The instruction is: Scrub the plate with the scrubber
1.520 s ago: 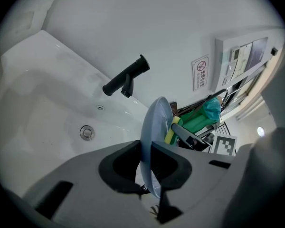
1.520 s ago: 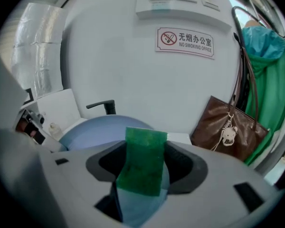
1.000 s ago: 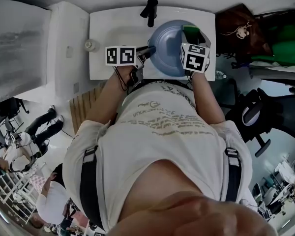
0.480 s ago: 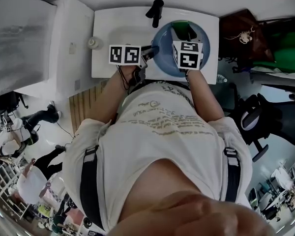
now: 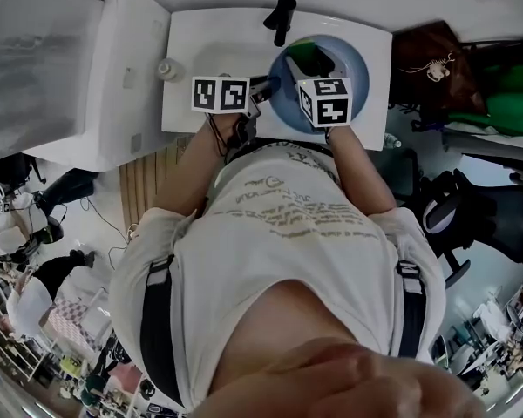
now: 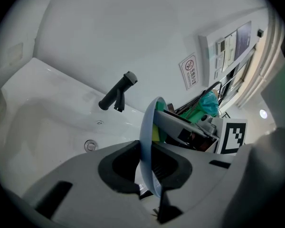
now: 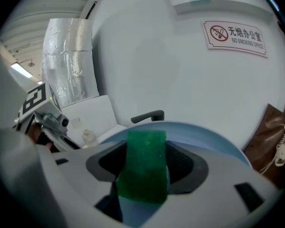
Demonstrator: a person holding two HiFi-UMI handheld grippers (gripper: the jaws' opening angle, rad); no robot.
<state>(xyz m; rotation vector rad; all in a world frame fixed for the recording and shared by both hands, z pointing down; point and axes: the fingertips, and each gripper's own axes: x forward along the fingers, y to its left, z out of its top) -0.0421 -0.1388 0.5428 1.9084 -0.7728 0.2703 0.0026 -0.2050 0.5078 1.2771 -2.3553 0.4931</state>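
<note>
**Plate and scrubber held over the sink.** My left claw (image 6: pixel 147 167) is closed to a narrow gap on the near rim of the blue plate (image 6: pixel 146 127). It holds the plate clear of the sink (image 5: pixel 209 50), toward the sink's right edge and just in front of the faucet (image 5: pixel 281 16). My right claw (image 7: pixel 142 170) is clamped on the green scrubber (image 7: pixel 143 165), whose free end lies against the plate's hollow face.

**Hazards.**
- The plate hangs from one thin grip at its rim. I judge that a firm push from the scrubber far from that grip could lever the rim round in the pads, or work it out of them. The plate would then drop into the sink.
- The scrubber sticks out well past my right claw. Under pressure it could fold or slide back between the jaws, and then the hard jaw tips, not the pad, would meet the plate.

**Orientation.**
- The plate stands tilted on edge. It is edge-on to my left claw, and its hollow face is turned toward my right claw.
- Being round, the plate has no long axis of its own.
- The scrubber is an oblong pad. Its long axis runs along my right claw's jaws and points toward the sink's back edge and the faucet.
</note>
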